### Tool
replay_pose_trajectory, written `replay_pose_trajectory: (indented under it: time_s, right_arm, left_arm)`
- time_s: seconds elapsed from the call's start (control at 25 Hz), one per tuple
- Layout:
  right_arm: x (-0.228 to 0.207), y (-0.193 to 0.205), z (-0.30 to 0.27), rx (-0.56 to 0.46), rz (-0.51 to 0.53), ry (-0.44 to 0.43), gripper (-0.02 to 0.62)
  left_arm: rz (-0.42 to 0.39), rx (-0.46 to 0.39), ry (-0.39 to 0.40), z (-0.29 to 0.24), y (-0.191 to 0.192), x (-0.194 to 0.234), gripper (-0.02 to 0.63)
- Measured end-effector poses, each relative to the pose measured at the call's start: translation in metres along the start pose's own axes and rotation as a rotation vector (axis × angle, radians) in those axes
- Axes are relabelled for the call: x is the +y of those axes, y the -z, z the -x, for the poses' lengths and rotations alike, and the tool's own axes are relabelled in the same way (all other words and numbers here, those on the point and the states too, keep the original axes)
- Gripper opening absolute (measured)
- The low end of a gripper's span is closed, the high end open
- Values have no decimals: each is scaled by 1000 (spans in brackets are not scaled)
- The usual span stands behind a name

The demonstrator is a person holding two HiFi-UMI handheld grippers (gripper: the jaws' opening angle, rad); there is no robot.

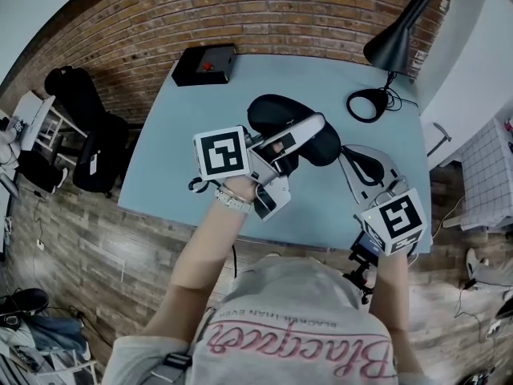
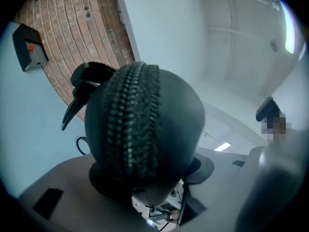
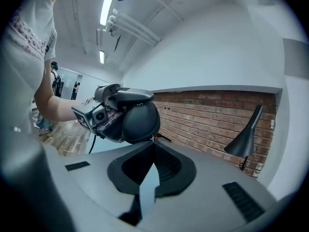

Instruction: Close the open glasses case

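Note:
The black oval glasses case sits between the jaws of my left gripper, which is shut on it over the blue table. In the left gripper view the case fills the middle, zipper edge towards the camera, its two halves lying together. The right gripper view shows the case clamped from above and below. My right gripper is to the right of the case and apart from it. Its jaws are shut with nothing between them.
A black desk lamp with a ring base stands at the table's far right corner. A black box with a red button sits at the far left edge. A brick wall runs behind the table.

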State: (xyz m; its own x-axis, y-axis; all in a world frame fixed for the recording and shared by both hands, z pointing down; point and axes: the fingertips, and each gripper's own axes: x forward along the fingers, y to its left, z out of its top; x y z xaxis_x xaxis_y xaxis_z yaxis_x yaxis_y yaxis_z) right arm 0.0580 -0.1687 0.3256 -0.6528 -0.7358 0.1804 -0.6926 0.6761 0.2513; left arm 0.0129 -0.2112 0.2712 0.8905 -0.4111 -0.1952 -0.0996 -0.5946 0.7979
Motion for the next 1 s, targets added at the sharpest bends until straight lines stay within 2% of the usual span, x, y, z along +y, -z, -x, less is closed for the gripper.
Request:
replay_pose_trajectory:
  time_s: [0.2, 0.36, 0.56, 0.76, 1.0]
  right_arm:
    - [7, 4, 4, 32, 30, 3, 17]
    - [14, 7, 7, 66, 57, -9, 17]
    - [31, 12, 7, 100, 126, -73, 17]
    - [50, 13, 5, 107, 119, -128, 17]
    - [63, 10, -5, 104, 99, -154, 17]
  left_arm:
    - [42, -91, -31, 3, -1, 4, 255]
    - [75, -112, -37, 2, 3, 10, 253]
    - [84, -143, -44, 3, 0, 14, 252]
    - [86, -159, -37, 2, 0, 13, 250]
    - [83, -178, -40, 2, 0, 14, 249]
